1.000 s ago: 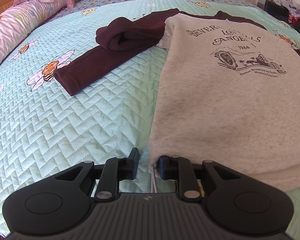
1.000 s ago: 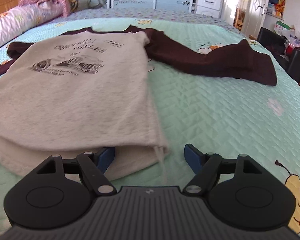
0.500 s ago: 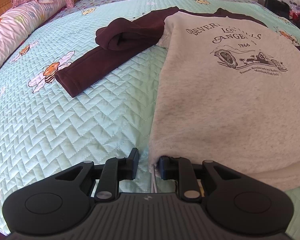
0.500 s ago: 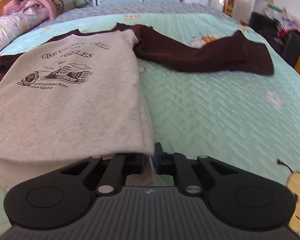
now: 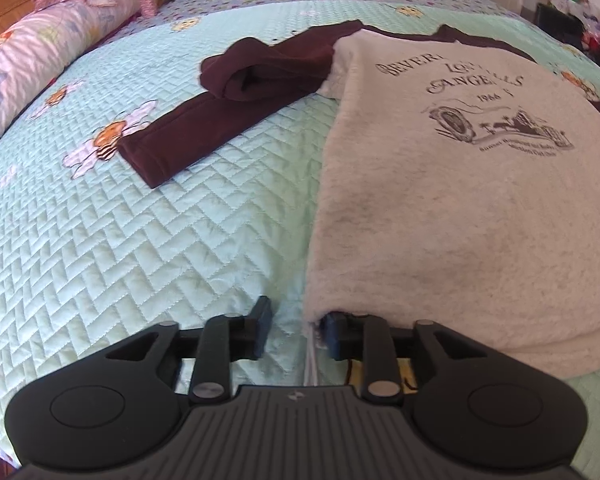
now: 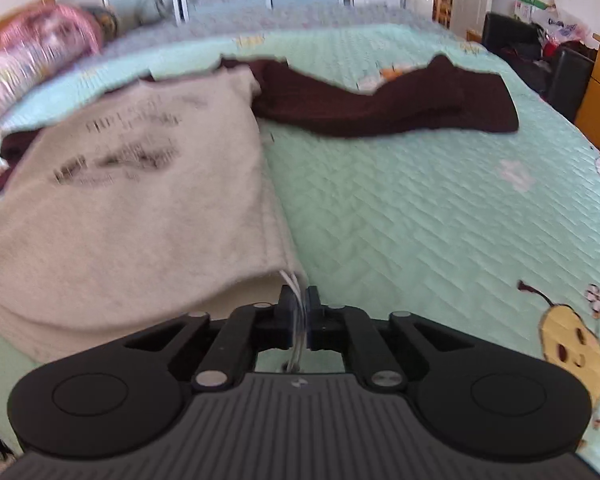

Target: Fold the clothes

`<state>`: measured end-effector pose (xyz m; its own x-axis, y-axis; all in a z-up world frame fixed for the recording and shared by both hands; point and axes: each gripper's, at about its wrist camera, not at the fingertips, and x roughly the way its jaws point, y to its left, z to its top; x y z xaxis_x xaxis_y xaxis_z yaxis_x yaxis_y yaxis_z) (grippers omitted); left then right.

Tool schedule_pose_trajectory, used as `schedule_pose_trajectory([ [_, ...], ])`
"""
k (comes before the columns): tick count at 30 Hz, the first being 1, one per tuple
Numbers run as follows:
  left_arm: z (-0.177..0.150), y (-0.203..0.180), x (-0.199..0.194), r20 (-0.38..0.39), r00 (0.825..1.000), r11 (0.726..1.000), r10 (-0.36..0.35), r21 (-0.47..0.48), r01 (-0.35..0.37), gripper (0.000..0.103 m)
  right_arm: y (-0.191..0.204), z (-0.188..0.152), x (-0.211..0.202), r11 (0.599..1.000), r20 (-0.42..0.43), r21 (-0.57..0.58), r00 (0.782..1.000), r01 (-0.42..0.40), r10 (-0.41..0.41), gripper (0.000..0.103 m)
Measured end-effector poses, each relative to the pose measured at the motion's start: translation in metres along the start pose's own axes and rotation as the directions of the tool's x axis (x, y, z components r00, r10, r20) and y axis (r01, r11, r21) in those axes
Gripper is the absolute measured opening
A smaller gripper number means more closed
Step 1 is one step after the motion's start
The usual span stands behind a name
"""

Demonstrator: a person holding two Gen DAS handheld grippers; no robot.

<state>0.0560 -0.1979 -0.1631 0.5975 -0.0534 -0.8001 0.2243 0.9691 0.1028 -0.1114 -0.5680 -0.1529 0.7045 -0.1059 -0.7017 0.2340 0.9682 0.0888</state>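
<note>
Right hand-held gripper [image 6: 299, 312] is pinching the sweatshirt [image 6: 132, 200] hem at the bed's [image 6: 420, 208] near edge, left hand-held gripper [image 5: 296, 330] just eased open beside its corner, so I'd re-clamp left first, then lift evenly.

Before you is a bed [image 5: 148, 248] covered in a mint-green quilted spread printed with cartoon bees and flowers. A grey sweatshirt with dark maroon sleeves and a printed chest graphic [image 5: 460, 208] lies flat on it, sleeves spread to either side. A long pink floral bolster [image 5: 32, 60] rests along the far left edge.
</note>
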Motion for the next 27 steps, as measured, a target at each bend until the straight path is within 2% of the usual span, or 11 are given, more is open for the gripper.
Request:
schedule_pose_trajectory([
  [1, -0.001, 0.001, 0.000, 0.003, 1.000, 1.000, 0.012, -0.002, -0.012, 0.048, -0.001, -0.002, 0.000, 1.000, 0.012, -0.007, 1.000, -0.005, 0.005, 0.039],
  [2, -0.001, 0.003, 0.000, 0.005, 1.000, 1.000, 0.021, -0.007, -0.021, 0.055, -0.001, -0.004, 0.001, 1.000, 0.021, -0.021, 1.000, -0.005, 0.005, 0.046],
  [3, -0.002, 0.005, 0.001, 0.006, 1.000, 1.000, 0.022, -0.017, -0.022, 0.057, -0.001, -0.007, 0.001, 0.999, 0.030, -0.035, 1.000, -0.005, 0.006, 0.056],
  [8, -0.001, 0.011, 0.003, -0.002, 1.000, 0.999, 0.014, -0.050, -0.015, 0.063, 0.001, -0.016, 0.008, 0.996, 0.055, -0.085, 0.998, -0.011, 0.015, 0.058],
  [15, 0.001, 0.014, 0.003, -0.013, 1.000, 0.997, 0.015, -0.074, -0.016, 0.066, 0.021, 0.001, 0.030, 0.986, 0.111, -0.169, 0.994, 0.008, 0.011, 0.058],
  [16, 0.001, 0.015, 0.002, -0.012, 1.000, 0.997, 0.011, -0.082, -0.012, 0.066, 0.025, 0.003, 0.032, 0.982, 0.113, -0.189, 0.993, 0.008, 0.014, 0.052],
  [17, 0.001, 0.015, 0.001, -0.010, 1.000, 0.996, 0.007, -0.085, -0.008, 0.066, 0.027, 0.004, 0.032, 0.981, 0.113, -0.195, 0.994, 0.027, -0.005, 0.040],
  [18, 0.000, 0.014, 0.000, -0.006, 1.000, 0.997, 0.000, -0.083, -0.001, 0.066, 0.028, 0.004, 0.030, 0.979, 0.112, -0.196, 0.993, 0.055, -0.033, 0.007],
  [21, -0.003, 0.010, -0.003, 0.008, 1.000, 0.998, -0.027, -0.054, 0.027, 0.066, 0.018, 0.002, 0.028, 0.986, 0.076, -0.127, 0.992, 0.108, -0.098, 0.008],
  [23, -0.004, 0.004, -0.004, 0.016, 0.999, 0.999, -0.036, -0.022, 0.036, 0.066, 0.000, -0.001, 0.030, 0.996, 0.024, -0.022, 0.996, 0.084, -0.083, 0.008],
  [27, -0.006, -0.004, -0.006, 0.040, 0.999, 0.999, -0.017, 0.051, 0.015, 0.066, -0.001, 0.000, 0.033, 0.997, -0.001, -0.009, 0.997, 0.074, -0.074, 0.008],
])
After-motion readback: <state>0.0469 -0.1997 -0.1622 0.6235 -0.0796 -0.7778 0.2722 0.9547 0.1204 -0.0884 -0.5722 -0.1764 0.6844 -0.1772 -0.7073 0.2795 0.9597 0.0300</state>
